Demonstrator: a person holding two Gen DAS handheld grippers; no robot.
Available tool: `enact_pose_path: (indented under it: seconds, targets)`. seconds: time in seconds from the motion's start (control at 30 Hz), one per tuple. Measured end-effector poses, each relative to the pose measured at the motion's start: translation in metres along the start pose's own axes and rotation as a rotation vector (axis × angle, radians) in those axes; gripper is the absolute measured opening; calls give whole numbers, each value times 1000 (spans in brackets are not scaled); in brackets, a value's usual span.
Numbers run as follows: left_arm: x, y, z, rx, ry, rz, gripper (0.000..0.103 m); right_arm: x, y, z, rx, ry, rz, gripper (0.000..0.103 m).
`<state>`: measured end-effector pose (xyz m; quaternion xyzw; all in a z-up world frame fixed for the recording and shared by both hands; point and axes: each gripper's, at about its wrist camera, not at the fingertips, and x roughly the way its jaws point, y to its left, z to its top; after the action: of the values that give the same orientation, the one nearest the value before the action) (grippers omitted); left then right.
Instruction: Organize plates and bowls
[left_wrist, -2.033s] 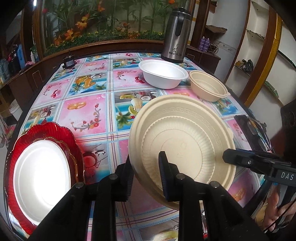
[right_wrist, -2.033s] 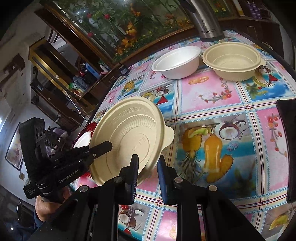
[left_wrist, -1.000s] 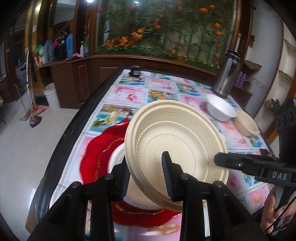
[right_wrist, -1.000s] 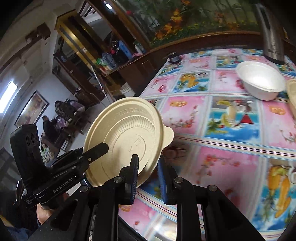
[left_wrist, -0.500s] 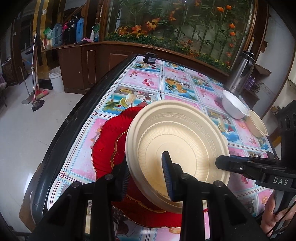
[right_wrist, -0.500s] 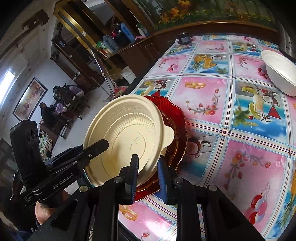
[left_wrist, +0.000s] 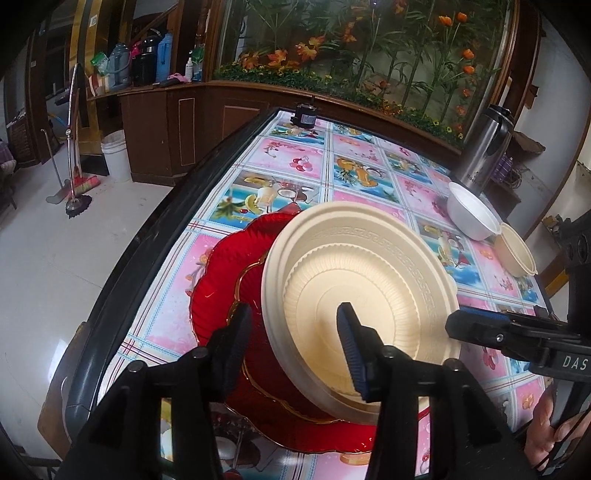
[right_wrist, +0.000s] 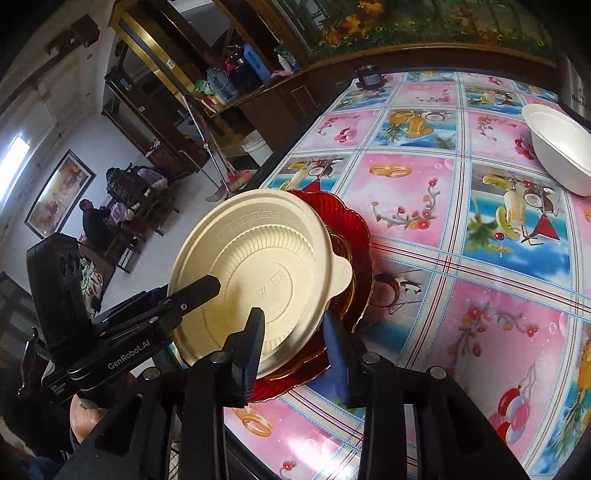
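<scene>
Both claws opening; left claw (left_wrist: 295, 339) and right claw (right_wrist: 295, 339) stand apart, pads clear of the cream plate (left_wrist: 362, 295) rim between them; half a second ago both clamped it; plate now rests on red plate (left_wrist: 221, 280) stack on table (left_wrist: 291, 155); placement judged done.

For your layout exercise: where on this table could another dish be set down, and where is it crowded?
Free: the cloth between the red plate and white bowl, and toward the far black device. Crowded: the red plate's corner, with the beige plate and both grippers.
</scene>
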<state>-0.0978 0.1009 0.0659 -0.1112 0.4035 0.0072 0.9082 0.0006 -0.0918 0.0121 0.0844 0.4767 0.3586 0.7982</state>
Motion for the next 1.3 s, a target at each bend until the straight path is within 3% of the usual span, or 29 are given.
enact_pose_path:
  seconds: [0.27, 0.4, 0.67, 0.8, 0.97, 1.07, 1.13, 1.27, 1.3]
  targets:
    - [-15, -2, 3, -7, -32, 7, 50, -20, -9, -2, 30, -36, 29, 38]
    - [-29, -12, 5, 10, -72, -4, 59, -36, -25, -4, 73, -70, 35, 38]
    - [-49, -74, 4, 149, -107, -76, 60, -72, -78, -12, 197, -146, 10, 38]
    - [-40, -124, -6, 260, -70, -146, 63, -92, -108, -19, 260, -189, -12, 38]
    - [2, -191, -35, 401, 58, -267, 65, -121, -146, -26, 326, -251, -67, 38]
    - [41, -218, -51, 440, 136, -267, 65, -138, -163, -24, 345, -278, -103, 38]
    - [62, -226, -57, 458, 160, -207, 65, -147, -170, -16, 338, -285, -128, 38]
    - [78, -229, -60, 458, 168, -171, 66, -158, -176, 13, 295, -286, -181, 37]
    - [77, -230, -60, 453, 163, -179, 71, -156, -175, 26, 273, -278, -192, 37]
